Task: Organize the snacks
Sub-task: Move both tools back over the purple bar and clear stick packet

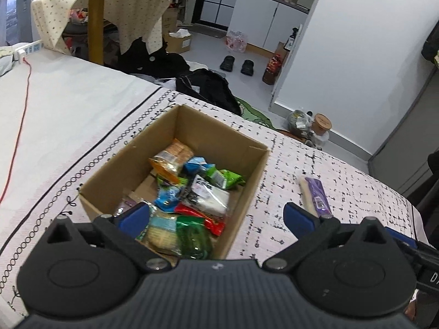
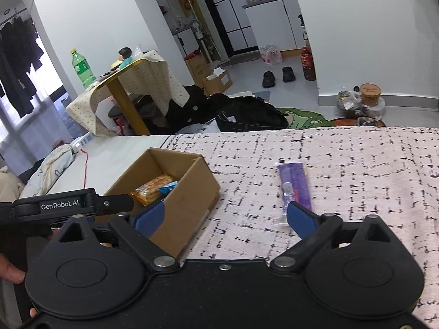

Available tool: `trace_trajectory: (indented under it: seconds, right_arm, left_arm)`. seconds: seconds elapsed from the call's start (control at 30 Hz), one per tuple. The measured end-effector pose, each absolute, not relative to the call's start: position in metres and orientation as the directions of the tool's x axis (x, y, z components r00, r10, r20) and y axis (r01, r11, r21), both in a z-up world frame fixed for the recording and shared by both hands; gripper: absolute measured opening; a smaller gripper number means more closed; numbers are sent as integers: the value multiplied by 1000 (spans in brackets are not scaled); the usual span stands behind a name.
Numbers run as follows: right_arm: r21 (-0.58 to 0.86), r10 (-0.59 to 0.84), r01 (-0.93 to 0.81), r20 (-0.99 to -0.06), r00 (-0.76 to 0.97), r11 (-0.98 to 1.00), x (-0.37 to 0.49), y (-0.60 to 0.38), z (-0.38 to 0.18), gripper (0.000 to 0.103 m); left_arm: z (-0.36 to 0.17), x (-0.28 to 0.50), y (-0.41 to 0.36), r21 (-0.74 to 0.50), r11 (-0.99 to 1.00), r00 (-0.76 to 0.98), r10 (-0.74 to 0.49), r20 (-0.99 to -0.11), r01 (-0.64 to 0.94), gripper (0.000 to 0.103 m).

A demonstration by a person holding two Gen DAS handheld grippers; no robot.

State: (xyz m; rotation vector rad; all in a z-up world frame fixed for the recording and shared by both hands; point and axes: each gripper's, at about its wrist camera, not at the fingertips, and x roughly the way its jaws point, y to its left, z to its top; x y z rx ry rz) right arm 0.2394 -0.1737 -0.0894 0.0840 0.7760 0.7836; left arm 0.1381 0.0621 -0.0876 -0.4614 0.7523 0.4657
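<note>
The fingers (image 1: 134, 215) of the left gripper (image 1: 216, 216) stand spread wide with nothing clamped between them, hanging over the near end of the cardboard box (image 1: 115, 161); one blue pad shows above the box's near left corner and the other off its right wall, over the cloth. That placing reads as a hand that has let go above the box. The right gripper (image 2: 226, 215) is likewise spread apart and empty, its right finger (image 2: 301, 218) just short of the purple snack bar (image 2: 295, 185), which lies at about one o'clock from it, with the box at about ten o'clock. I judge it is lined up to take that bar next. The bar rests loose on the speckled pink-and-black blanket (image 2: 356, 170), on what looks like a bed, at three o'clock from the box in the left wrist view and clearly apart from it. The box is open-topped, with plain brown walls, and sits squarely on the blanket. Inside lies a loose heap of wrapped snacks: an orange cracker packet (image 1: 171, 159) toward the far wall, blue and green wrappers in the middle, a white pouch (image 1: 211, 194), a red packet and a clear green one nearest the camera. The heap stays below the rim, so there seems room for the purple bar. Part of the left gripper's black body (image 2: 68, 205) crosses the right wrist view at nine o'clock.
</note>
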Motion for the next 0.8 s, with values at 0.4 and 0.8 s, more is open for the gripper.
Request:
trace_trajectory:
  seconds: [0.4,0.8]
  right_arm:
    - [315,633,-577,-585,507,753,239,-202,-86,103]
    - [266,575,-540,-603,553,799,239,-221,-95,103]
  left_arm:
    - [-84,145,41,-274,825,688,179,-703,-494,103]
    - [-95,154,5,-273,852,693,136,-708,-446,103]
